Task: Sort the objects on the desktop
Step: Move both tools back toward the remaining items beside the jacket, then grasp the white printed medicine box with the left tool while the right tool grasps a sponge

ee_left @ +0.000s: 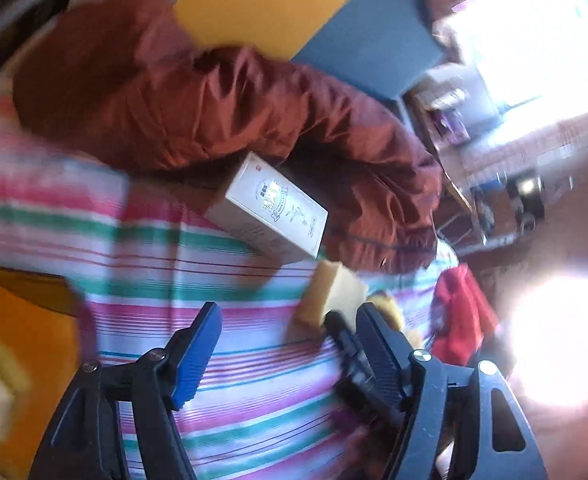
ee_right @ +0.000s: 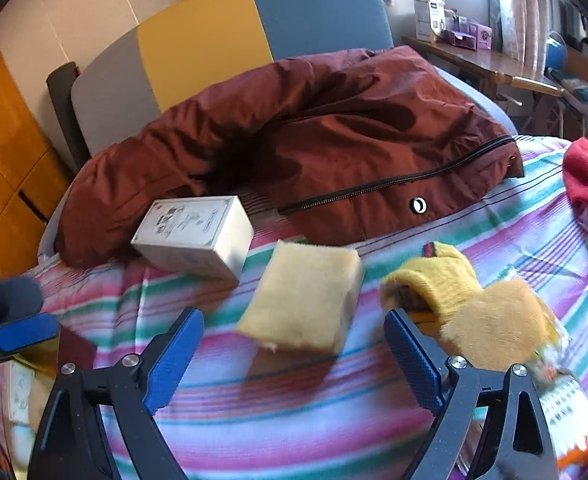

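Sponge [ee_right: 303, 298] blurred, unheld; both grippers' jaws apart; white box [ee_right: 194, 236] partly under jacket [ee_right: 333, 140].

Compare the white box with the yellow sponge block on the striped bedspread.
The white box is hard-edged with printed artwork on top; the yellow sponge block is plain and fuzzy-surfaced. The white box lies against the dark red jacket; the yellow sponge block lies apart from it, nearer the right tongs. Both are rectangular blocks resting flat on the striped bedspread, held by no tongs.
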A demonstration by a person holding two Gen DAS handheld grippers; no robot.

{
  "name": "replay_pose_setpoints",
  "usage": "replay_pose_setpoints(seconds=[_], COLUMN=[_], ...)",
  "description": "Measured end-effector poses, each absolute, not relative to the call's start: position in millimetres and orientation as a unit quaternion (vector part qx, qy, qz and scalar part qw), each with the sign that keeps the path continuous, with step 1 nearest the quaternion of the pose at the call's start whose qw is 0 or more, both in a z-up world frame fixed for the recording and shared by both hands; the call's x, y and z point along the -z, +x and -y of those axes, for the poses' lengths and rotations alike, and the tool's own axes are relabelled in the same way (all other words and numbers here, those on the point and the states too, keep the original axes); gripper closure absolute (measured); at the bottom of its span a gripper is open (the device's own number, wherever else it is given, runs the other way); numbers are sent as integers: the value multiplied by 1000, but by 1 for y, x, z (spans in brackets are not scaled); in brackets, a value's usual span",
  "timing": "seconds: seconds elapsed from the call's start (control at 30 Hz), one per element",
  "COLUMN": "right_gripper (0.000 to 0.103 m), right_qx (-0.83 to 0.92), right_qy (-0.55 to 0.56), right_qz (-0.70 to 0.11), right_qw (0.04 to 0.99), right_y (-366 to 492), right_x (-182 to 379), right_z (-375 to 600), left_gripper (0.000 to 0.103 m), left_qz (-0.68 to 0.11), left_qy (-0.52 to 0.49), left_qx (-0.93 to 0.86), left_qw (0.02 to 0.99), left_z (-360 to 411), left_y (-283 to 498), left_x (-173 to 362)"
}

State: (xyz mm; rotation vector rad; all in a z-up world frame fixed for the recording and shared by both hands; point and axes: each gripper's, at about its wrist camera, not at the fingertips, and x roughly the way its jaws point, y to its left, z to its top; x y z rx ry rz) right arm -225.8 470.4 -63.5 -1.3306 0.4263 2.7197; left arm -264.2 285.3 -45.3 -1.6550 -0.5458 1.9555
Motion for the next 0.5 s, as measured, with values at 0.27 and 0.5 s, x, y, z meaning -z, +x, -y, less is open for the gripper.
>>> replay_pose_setpoints(seconds=[0.27, 0.5], right_gripper=[10, 10], right_qx=[-896, -899], right_qy=[-433, -430], right_qz=[-92, -85], right_qw=[39, 15], right_y=[-236, -228], right_x=[68, 69], right_z=[-464, -467], left_gripper=[27, 26], left_qz=[315, 325], left_qy=[-654, -644], left_qx=[-668, -686], left_qw=[162, 96], left_z=[-309, -326], left_y=[-304, -327], left_x=[91, 92])
